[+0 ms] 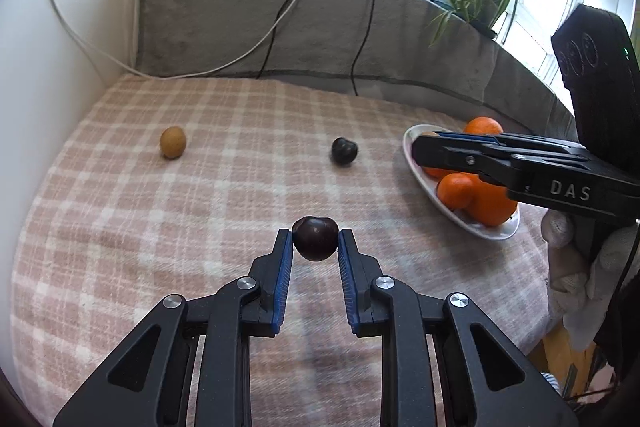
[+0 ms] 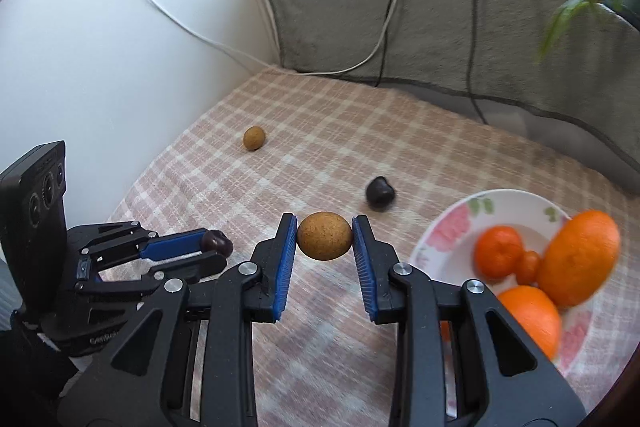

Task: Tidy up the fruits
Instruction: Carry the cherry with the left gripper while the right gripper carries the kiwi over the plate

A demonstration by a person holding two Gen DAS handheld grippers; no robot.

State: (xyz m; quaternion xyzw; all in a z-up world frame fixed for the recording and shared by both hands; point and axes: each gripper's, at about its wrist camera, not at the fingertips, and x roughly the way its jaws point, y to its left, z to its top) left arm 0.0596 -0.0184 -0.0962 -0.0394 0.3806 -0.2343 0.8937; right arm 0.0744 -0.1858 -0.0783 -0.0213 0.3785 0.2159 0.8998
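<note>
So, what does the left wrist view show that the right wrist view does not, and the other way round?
Only the left wrist view: the gloved hand behind the right hand-held gripper, and the window panes behind the plant.

Only the right wrist view: the tan round fruit clamped in the right hand-held gripper, the pink flowers on the plate, and the small orange fruit among the oranges.

Both: the dark cherry clamped in the left hand-held gripper, a loose tan fruit, a loose dark cherry, the checked cloth.

Two close downward wrist views, shared checked cloth (image 1: 200,211).
</note>
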